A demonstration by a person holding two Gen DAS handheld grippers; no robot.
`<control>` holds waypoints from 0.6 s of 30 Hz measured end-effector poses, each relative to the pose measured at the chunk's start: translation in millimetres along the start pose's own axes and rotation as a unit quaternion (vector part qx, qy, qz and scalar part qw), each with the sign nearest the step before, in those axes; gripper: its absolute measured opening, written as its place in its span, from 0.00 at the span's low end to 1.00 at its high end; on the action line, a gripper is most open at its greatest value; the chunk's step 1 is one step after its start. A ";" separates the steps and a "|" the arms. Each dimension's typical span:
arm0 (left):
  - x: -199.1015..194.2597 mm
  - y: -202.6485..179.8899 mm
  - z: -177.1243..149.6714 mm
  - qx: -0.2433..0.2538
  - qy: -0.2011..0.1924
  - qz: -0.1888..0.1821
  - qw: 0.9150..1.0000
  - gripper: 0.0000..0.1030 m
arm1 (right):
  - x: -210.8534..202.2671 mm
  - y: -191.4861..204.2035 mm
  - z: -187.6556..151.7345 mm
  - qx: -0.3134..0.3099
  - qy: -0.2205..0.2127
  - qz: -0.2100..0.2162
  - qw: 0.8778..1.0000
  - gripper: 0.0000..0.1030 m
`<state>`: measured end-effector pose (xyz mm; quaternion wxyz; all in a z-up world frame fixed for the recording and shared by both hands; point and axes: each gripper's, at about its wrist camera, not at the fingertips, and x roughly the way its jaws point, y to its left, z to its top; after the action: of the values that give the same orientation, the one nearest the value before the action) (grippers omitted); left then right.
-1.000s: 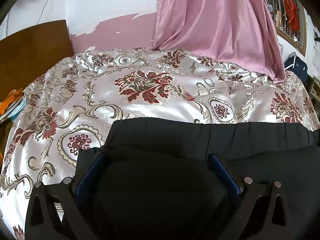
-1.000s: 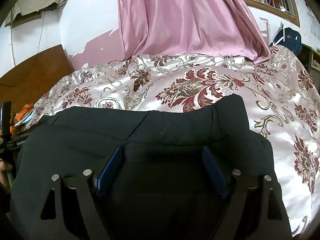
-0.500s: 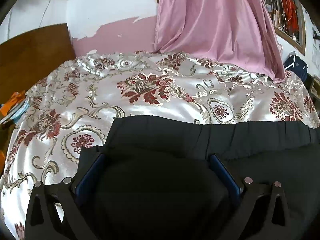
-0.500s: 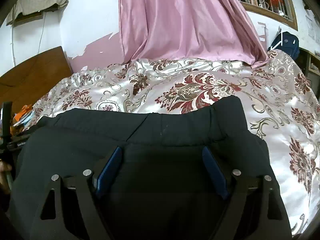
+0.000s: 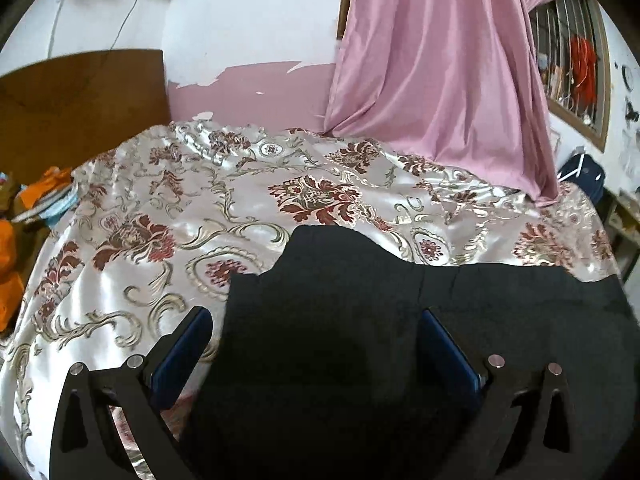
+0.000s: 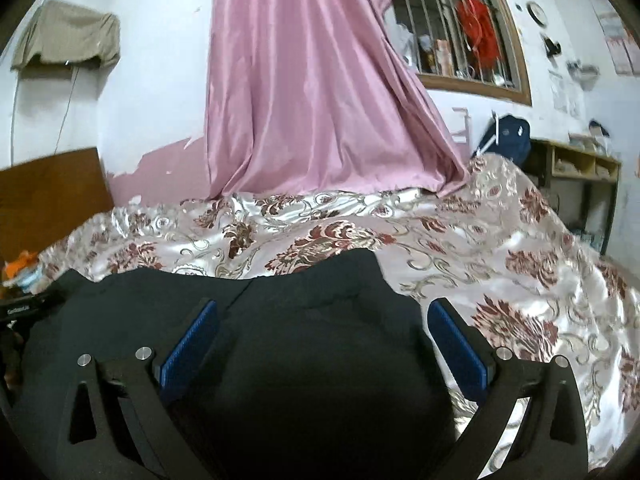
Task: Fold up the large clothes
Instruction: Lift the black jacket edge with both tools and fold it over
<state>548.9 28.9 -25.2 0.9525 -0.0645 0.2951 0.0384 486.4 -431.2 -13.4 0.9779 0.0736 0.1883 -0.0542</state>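
A large black garment (image 5: 360,300) lies on a floral satin bedspread (image 5: 180,208). In the left wrist view its left end with a raised corner sits between my left gripper's (image 5: 316,336) blue pads; the jaws stand wide open, the left pad (image 5: 180,352) over the bedspread. In the right wrist view the garment's right end (image 6: 320,300) lies between my right gripper's (image 6: 324,332) open blue pads (image 6: 192,340). The other gripper's body shows at the far left (image 6: 24,312). Neither gripper pinches the cloth.
A pink curtain (image 5: 436,72) hangs down onto the far side of the bed. A wooden headboard (image 5: 72,104) stands at the left, with orange items (image 5: 12,240) beside the bed. A barred window (image 6: 460,40) and a shelf (image 6: 576,176) are at the right.
Both grippers have pulled back and tilted up, showing more wall and curtain. The left gripper shifted left, so its left pad now hangs over the bedspread. The garment's edge looks bunched higher.
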 end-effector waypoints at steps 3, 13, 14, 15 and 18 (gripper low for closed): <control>-6.7 12.6 -1.9 0.010 0.022 -0.013 1.000 1.00 | -0.1 -14.8 -0.6 0.004 0.037 0.016 0.999 0.99; 8.8 52.2 -19.8 0.048 0.146 -0.086 0.984 1.00 | 13.5 -47.9 -14.4 -0.022 0.161 0.077 0.984 0.99; 9.5 53.2 -21.9 0.046 0.154 -0.096 0.982 1.00 | 14.7 -50.7 -16.0 -0.015 0.166 0.080 0.983 0.99; 12.6 55.4 -23.7 0.040 0.165 -0.110 0.979 1.00 | 16.5 -53.2 -18.8 -0.006 0.169 0.082 0.982 0.99; 17.7 61.1 -28.3 0.023 0.175 -0.133 0.975 1.00 | 23.5 -59.1 -26.4 0.013 0.179 0.088 0.980 0.99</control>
<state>540.9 85.8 -64.5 0.8839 -0.0864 0.4469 -0.1070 490.6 -486.8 -53.8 0.9284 0.1115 0.3519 0.0438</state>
